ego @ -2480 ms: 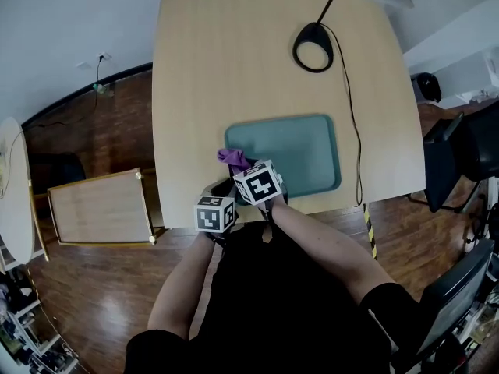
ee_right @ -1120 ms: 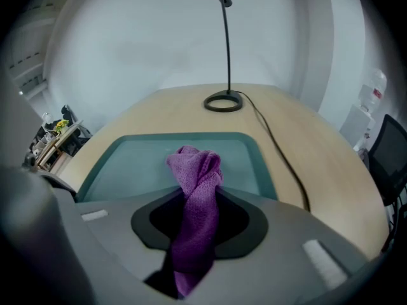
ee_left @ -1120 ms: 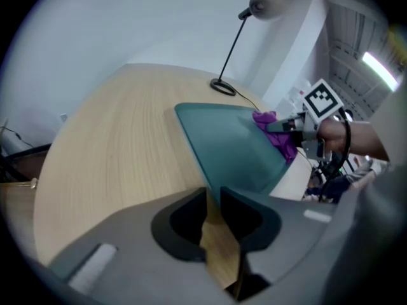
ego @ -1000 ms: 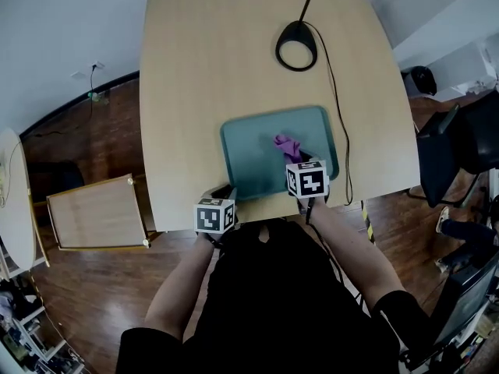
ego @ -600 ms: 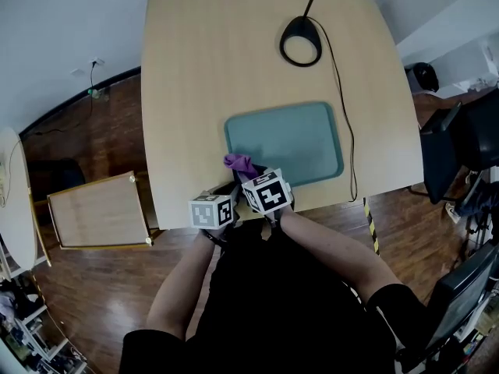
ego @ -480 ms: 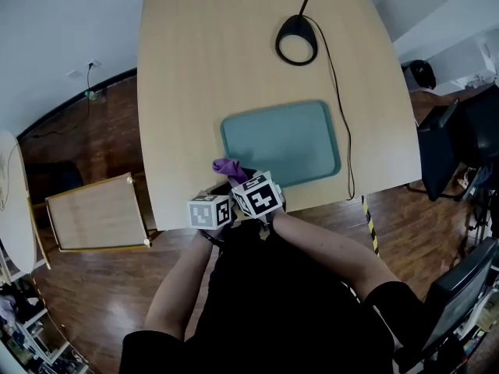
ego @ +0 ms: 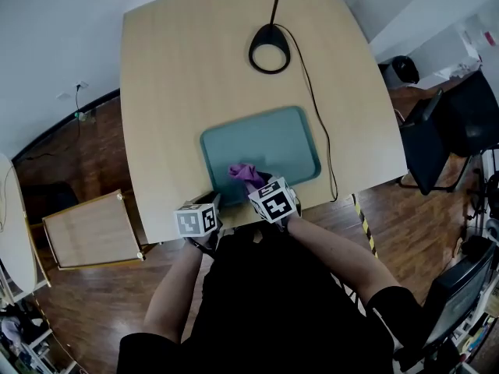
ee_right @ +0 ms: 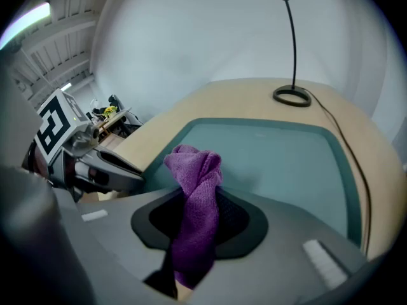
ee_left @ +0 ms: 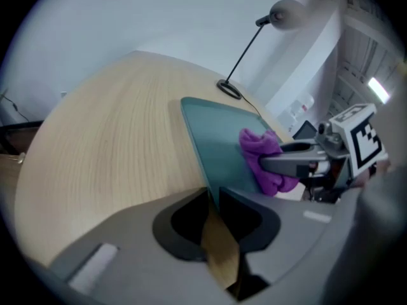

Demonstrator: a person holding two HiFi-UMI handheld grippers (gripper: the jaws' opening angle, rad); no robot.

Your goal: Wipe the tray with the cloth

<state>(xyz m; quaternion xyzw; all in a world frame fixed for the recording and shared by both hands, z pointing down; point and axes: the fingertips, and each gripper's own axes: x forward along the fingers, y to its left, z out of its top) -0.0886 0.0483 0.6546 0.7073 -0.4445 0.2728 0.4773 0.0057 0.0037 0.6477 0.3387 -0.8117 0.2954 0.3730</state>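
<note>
Starting at the left: the left gripper [ee_left: 212, 194] sits at the tabletop's [ego: 179, 92] near edge. Its jaws are barely parted, having just been opening, and only bare wood shows through the slit. The near-left corner of the tray [ego: 273, 135] lies right at the tips; contact cannot be judged.

Next along, the purple cloth [ego: 245, 173] rests bunched on the tray floor by the near rim, left of centre. The right gripper [ee_right: 194, 208] is clamped on it, jaws closed round the cloth's tail, with the wad sticking out ahead of them.

Key relation: the tray's long axis runs side to side across the person. Most of its bare floor lies ahead of and to the right of the cloth, so a stroke probably has to travel that way. The right gripper already has the cloth; the left is close beside it.

Far side: the lamp base [ego: 269, 57] stands beyond the far rim. Its cable [ego: 310, 96] runs down just beside the tray's right rim, a likely snag on a wide sweep.
</note>
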